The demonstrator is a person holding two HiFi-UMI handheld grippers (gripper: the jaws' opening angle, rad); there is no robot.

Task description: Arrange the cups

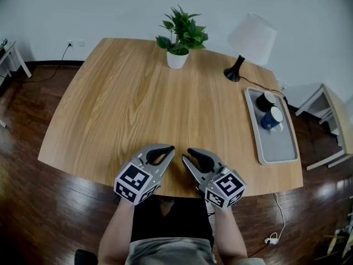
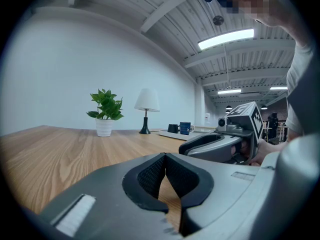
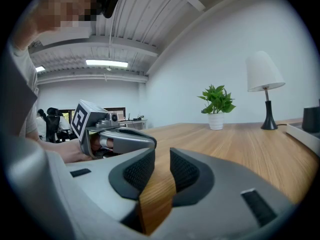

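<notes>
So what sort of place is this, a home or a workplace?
Probably an open office or lab: long ceiling strip lights, a black office chair in the background, and a light wooden table holding a white-shaded lamp.

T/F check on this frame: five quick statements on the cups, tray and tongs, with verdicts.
1. The black cup and the blue cup both sit on the grey tray. True.
2. The left tongs grip a cup. False: they are shut and empty, far from the cups.
3. The tray lies at the table's left side. False: it lies at the right side in the head view.
4. The lamp stands right of the plant in the head view. True.
5. The right tongs are wide open. False: shut, holding nothing.
</notes>
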